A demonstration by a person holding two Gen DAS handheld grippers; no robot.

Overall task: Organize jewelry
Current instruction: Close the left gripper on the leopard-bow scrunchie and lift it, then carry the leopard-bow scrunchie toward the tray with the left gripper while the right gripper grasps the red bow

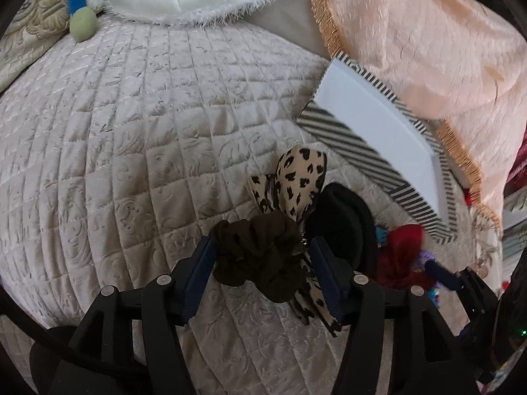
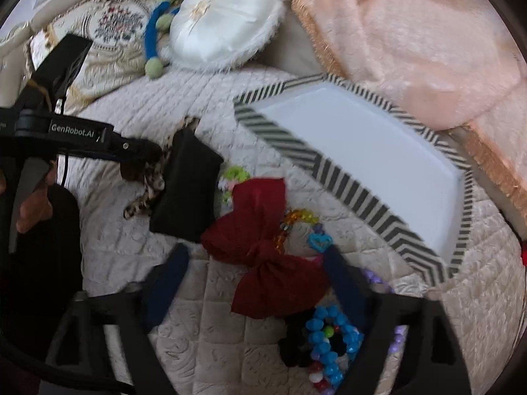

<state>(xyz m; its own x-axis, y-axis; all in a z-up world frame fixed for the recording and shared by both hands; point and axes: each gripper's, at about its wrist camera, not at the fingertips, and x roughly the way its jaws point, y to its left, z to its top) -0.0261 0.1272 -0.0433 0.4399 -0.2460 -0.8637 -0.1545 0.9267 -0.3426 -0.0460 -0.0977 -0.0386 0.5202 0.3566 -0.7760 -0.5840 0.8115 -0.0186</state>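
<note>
In the left wrist view a dark brown scrunchie [image 1: 257,256] lies on the quilted bedspread [image 1: 131,131] between the fingers of my left gripper [image 1: 263,247], which stands open around it. A leopard-print bow [image 1: 296,177] and a black pouch [image 1: 346,223] lie just beyond. In the right wrist view my right gripper [image 2: 255,250] is open over a dark red bow [image 2: 263,253], its pads apart from the cloth. Bead bracelets [image 2: 329,339] lie under it. The striped box [image 2: 296,144] with a white inside sits to the right. My left gripper [image 2: 141,158] shows at the left.
A peach fringed blanket [image 2: 411,39] overlaps the box's far side. A white round pillow [image 2: 227,19], a blue and green plush toy [image 2: 153,65] and an embroidered cushion [image 2: 112,33] lie at the back. A person's hand [image 2: 29,210] holds the left gripper.
</note>
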